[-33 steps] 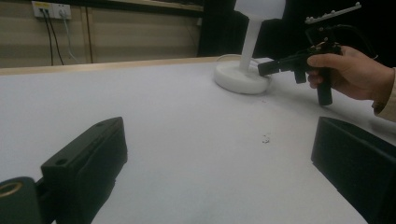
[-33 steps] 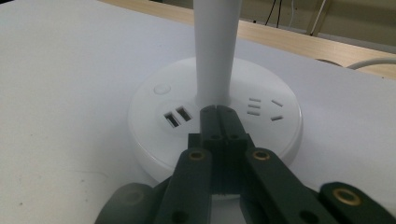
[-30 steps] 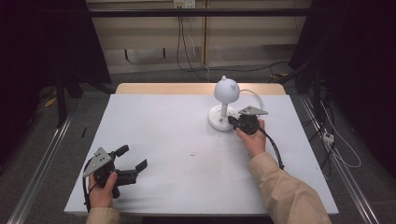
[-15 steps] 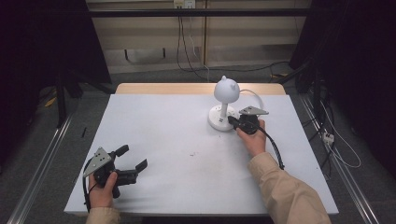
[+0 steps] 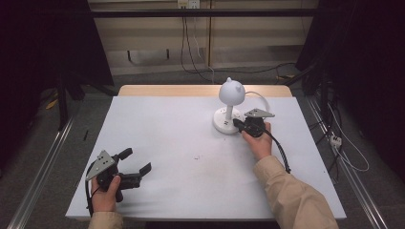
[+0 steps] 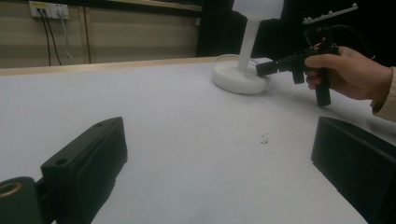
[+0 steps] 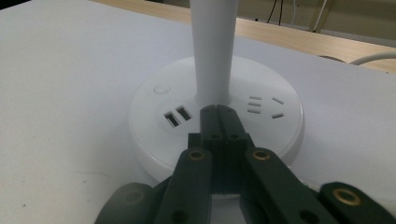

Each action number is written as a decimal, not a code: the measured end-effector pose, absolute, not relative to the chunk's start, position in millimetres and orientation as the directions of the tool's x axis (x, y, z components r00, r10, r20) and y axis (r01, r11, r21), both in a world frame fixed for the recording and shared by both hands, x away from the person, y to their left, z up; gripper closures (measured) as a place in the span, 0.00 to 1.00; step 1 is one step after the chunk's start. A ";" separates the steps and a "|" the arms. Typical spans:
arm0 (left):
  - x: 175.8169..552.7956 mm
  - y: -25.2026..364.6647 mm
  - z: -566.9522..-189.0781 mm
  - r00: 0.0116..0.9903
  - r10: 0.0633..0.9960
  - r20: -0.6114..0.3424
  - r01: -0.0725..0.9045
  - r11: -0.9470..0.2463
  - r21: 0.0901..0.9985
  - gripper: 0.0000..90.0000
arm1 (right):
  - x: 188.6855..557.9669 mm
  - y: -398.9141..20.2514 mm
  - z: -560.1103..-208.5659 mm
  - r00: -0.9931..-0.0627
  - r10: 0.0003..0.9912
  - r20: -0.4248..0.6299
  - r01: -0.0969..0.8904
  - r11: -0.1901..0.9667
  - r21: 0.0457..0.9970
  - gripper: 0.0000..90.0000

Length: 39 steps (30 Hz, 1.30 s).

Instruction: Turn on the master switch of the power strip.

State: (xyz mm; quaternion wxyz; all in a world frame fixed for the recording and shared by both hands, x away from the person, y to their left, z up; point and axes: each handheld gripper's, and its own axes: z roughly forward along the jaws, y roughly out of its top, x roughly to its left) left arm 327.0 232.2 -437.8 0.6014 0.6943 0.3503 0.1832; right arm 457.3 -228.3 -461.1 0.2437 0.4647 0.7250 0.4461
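High view: a white desk lamp point(image 5: 230, 107) stands on the white table point(image 5: 167, 138), toward the far edge and somewhat right of its middle. It has a round flat base, a thin upright stem and a rounded head with two small points on top. A white cord point(image 5: 260, 98) curves away from the base toward the far right.

The right gripper point(image 5: 237, 125) lies just beside the lamp on its right, held in the person's right hand point(image 5: 258, 143), whose beige sleeve point(image 5: 293, 198) comes in from the near right corner. Its jaws are shut with nothing between them, and their tips rest over the near part of the base, right at the foot of the stem. In the right gripper view point(image 7: 218, 112) the closed tips meet in front of the stem; whether they touch it I cannot tell. To their left the base carries two USB ports point(image 7: 178, 116) and a small round button point(image 7: 162, 88); to their right are socket slots point(image 7: 265, 105).

The left gripper point(image 5: 136, 162) is held in the left hand point(image 5: 106, 191) near the near left corner of the table, well apart from the lamp. Its jaws stand wide open and empty; the left gripper view shows bare table between them and the lamp point(image 6: 243, 70) farther off.

A small dark mark point(image 5: 197, 157) sits near the middle of the table.
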 end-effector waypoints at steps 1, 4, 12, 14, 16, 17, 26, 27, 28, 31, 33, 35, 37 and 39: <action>327.0 232.0 -437.7 0.687 0.707 -0.167 0.266 -0.031 0.963 0.04 | 457.4 -228.3 -461.3 -0.450 0.891 0.063 0.457 0.169 0.873 1.00; 327.1 232.0 -438.0 0.689 0.705 -0.165 0.268 -0.036 0.963 0.04 | 457.4 -227.5 -460.6 -0.447 0.893 0.056 0.460 0.176 0.870 1.00; 326.8 231.9 -437.7 0.689 0.705 -0.166 0.266 -0.033 0.963 0.04 | 459.2 -227.1 -458.8 -0.451 0.891 0.054 0.475 0.189 0.860 1.00; 326.7 232.0 -437.7 0.689 0.706 -0.165 0.266 -0.034 0.963 0.04 | 459.5 -226.7 -458.2 -0.457 0.889 0.041 0.472 0.203 0.858 1.00; 326.4 232.4 -437.4 0.687 0.707 -0.165 0.265 -0.033 0.964 0.04 | 459.1 -225.8 -458.0 -0.457 0.889 0.032 0.471 0.211 0.856 1.00; 326.3 232.4 -437.3 0.688 0.707 -0.164 0.264 -0.033 0.964 0.04 | 459.1 -225.9 -458.2 -0.456 0.889 0.034 0.471 0.209 0.857 1.00; 326.0 233.9 -437.2 0.685 0.710 -0.164 0.262 -0.031 0.965 0.04 | 458.9 -224.0 -457.6 -0.457 0.889 0.011 0.466 0.229 0.855 1.00; 326.2 233.9 -437.3 0.685 0.710 -0.166 0.263 -0.029 0.964 0.04 | 458.5 -224.2 -456.8 -0.450 0.893 0.017 0.460 0.216 0.862 1.00; 326.3 234.3 -437.4 0.683 0.712 -0.165 0.264 -0.029 0.964 0.04 | 457.8 -224.1 -456.3 -0.449 0.893 0.032 0.467 0.204 0.861 1.00; 326.0 235.4 -437.0 0.683 0.713 -0.159 0.260 -0.034 0.965 0.04 | 456.3 -223.8 -456.6 -0.448 0.893 0.039 0.454 0.190 0.871 1.00; 325.7 236.0 -436.7 0.679 0.715 -0.166 0.260 -0.023 0.965 0.04 | 455.5 -223.9 -457.9 -0.436 0.898 0.064 0.458 0.160 0.874 1.00; 325.7 236.4 -436.7 0.679 0.715 -0.167 0.261 -0.022 0.965 0.04 | 455.2 -223.3 -457.8 -0.443 0.894 0.076 0.460 0.154 0.874 0.89; 326.0 236.5 -436.3 0.678 0.716 -0.166 0.261 -0.023 0.965 0.04 | 453.8 -222.1 -456.1 -0.444 0.892 0.084 0.467 0.150 0.871 0.85; 326.3 236.0 -436.2 0.679 0.716 -0.165 0.260 -0.024 0.965 0.04 | 452.3 -222.2 -455.1 -0.436 0.896 0.086 0.470 0.145 0.870 0.78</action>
